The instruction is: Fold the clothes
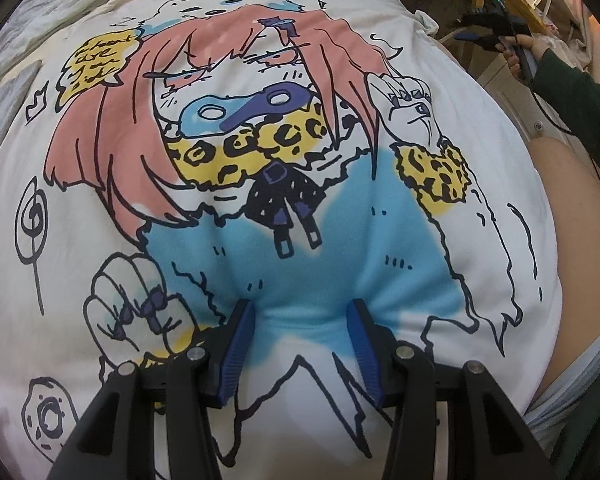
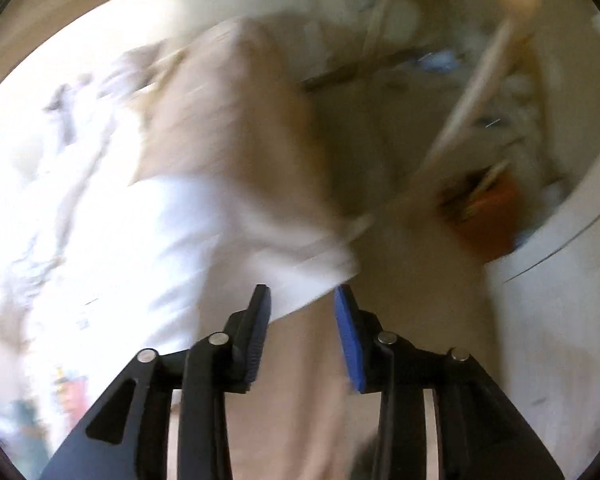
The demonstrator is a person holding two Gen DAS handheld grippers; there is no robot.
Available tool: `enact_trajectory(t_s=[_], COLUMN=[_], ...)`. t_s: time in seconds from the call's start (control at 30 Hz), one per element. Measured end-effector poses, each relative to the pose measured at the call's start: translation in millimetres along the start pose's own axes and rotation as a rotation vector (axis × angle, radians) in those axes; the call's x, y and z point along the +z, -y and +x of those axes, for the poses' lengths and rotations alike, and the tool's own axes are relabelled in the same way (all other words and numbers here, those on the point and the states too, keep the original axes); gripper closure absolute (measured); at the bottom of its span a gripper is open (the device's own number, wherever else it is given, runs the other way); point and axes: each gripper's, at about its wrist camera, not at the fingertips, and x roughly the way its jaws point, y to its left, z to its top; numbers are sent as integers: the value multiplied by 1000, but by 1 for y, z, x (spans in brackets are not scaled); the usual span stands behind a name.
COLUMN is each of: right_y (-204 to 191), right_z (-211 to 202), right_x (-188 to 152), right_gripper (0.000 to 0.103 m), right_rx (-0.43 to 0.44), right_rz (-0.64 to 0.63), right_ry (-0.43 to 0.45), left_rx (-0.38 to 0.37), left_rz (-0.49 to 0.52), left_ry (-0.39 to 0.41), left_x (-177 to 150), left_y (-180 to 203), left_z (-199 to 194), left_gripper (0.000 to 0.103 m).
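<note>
Across a pale bed surface (image 1: 4,68), the printed white T-shirt (image 1: 380,80) is lying flat, soft and light. Left gripper (image 1: 302,308) is pressing parted fingertips into puckered cloth, clamping nothing. Right gripper (image 2: 302,294) is hovering agape, apparently empty; hem edges are offering the surest hold.

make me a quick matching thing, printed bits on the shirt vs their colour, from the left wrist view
Things:
1. hair of the printed figure on the white shirt
2. eye mask
3. spotted collar
4. bow tie

Colours:
A. yellow with black spots
B. pink
C. black
D. light blue and purple

Pairs: 1-B, 2-D, 3-A, 4-C
</note>
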Motion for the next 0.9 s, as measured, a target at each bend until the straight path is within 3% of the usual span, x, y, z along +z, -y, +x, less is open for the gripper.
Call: enact_trajectory(t_s=[0.07,0.13,0.17,0.2,0.27,0.33,0.37,0.47,0.53,0.6,0.7,0.8,0.83,0.9], right_y=[-21,-34,-37,-41,-50,-48,-47,-28,-7,22,46,54,58,63], right_z=[12,27,34,39,38,26,20,-12,-23,-18,0,17,18,1], right_x=[-9,-16,-19,-21,-24,-26,-28,-35,-45,-61,-82,-98,-100,-98], right_gripper=[54,37,37,39,53,90,94,96,97,96,95,86,86,86], right_rx=[55,62,76,84,-17,-67,-90,-112,-119,-143,-103,-146,-155,-205], right_rz=[6,35,42,46,0,5,9,50,90,141,216,247,259,226], right_ry=[-35,-53,-57,-59,-24,21,44,102,80,11,-125,-251,-268,-214], left_rx=[1,2,3,3,7,12,14,17,16,17,20,20,22,21], left_rz=[1,-1,-1,3,6,6,6,6,5,3,1,-1,0,5], left_ry=[-1,-4,-5,-6,-5,-3,-2,4,8,9,7,4,4,3], left_x=[0,1,1,0,-1,-1,-1,-3,-4,-3,-3,-3,-3,-4], left_y=[-1,0,0,-1,-1,-1,0,0,-1,0,1,1,1,-1], left_z=[0,1,1,0,0,0,0,-4,-5,-5,-5,-6,-5,-6], left_gripper=[54,54,54,54,54,54,54,54,54,54,54,54,54,54])
